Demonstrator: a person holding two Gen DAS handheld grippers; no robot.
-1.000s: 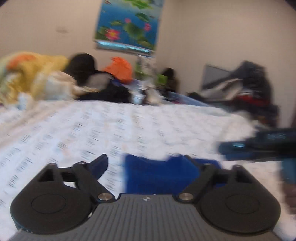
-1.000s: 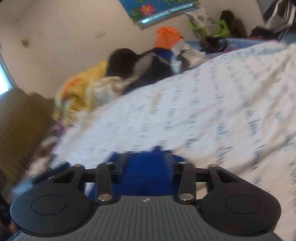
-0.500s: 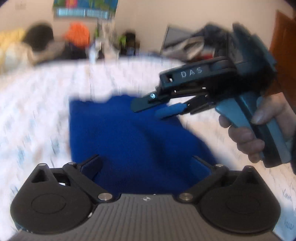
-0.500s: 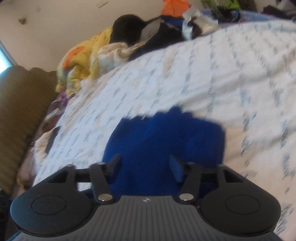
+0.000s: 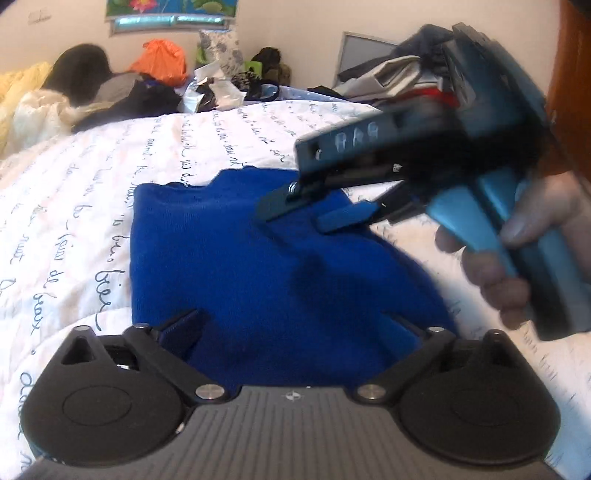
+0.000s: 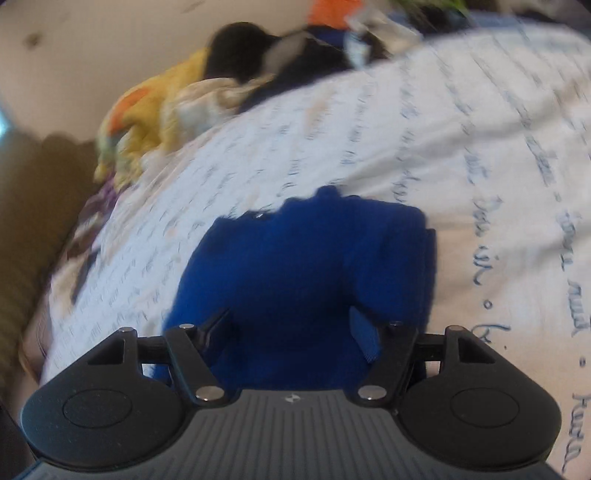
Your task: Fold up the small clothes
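Blue knit garment [image 5: 258, 266] lies flat on the bed cover [image 5: 74, 206], white with dark cursive script, in a roughly square shape. Its far edge is uneven, with a small notch; its left edge runs straight. Cover shows on the left, far and right sides of it.

Left gripper [image 5: 295, 328]: fingers spread wide, low over the near edge of the garment, nothing between them. Whether the tips touch the cloth cannot be told.

Right gripper [image 5: 317, 210]: seen from the left wrist camera as a teal handheld unit, gripped by the person's right hand [image 5: 517, 266]. It reaches in from the right side, its fingers above the garment's far right part. The two tips stand moderately apart with no cloth between them. The view is motion-blurred, so contact with the fabric cannot be judged.

From the right wrist camera, the same gripper [image 6: 293, 332] shows its fingers parted over the garment [image 6: 306, 266], blue fabric filling the gap below them. This view is also blurred.

Along the far edge of the bed sits a pile of clothes [image 5: 110, 85]: yellow, black and orange items, heaped against the wall. A lotus poster [image 5: 170, 11] hangs above.
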